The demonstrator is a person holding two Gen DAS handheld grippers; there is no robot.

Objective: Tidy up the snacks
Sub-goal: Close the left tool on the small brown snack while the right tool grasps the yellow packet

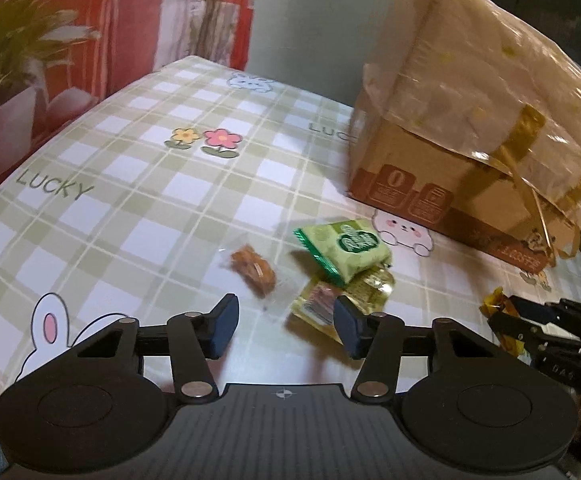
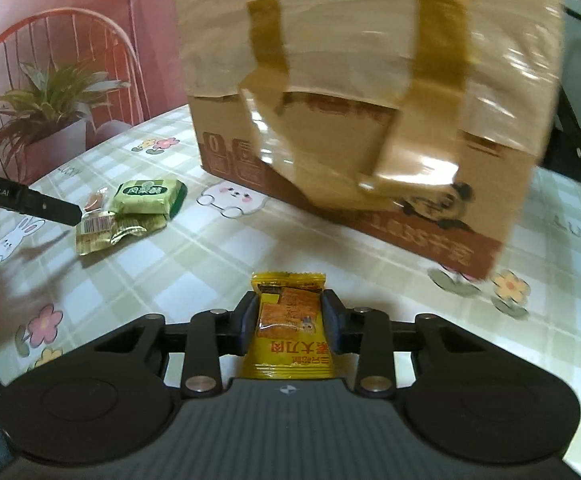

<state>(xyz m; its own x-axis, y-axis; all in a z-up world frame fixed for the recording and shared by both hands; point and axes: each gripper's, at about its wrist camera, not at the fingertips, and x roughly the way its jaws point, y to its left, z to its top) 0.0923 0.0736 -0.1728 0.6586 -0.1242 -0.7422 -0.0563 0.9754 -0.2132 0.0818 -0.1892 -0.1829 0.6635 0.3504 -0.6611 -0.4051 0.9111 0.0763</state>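
The yellow foil snack packet (image 2: 290, 322) sits between the right gripper's (image 2: 290, 310) pads, which press on both its long edges. Its long axis runs along the fingers; one crimped end points forward past the fingertips, the other back toward the camera.

Left to right ahead of the left gripper (image 1: 284, 320): a brown snack in clear wrap (image 1: 252, 268) just beyond the left finger, a green rectangular packet (image 1: 342, 248) resting on a yellow-green transparent packet (image 1: 330, 298) beside the right finger. The green packet's long axis lies diagonally. The left jaws stand apart with nothing between them. The brown cardboard box under a translucent plastic bag (image 1: 462, 120) stands farther ahead, to the right.
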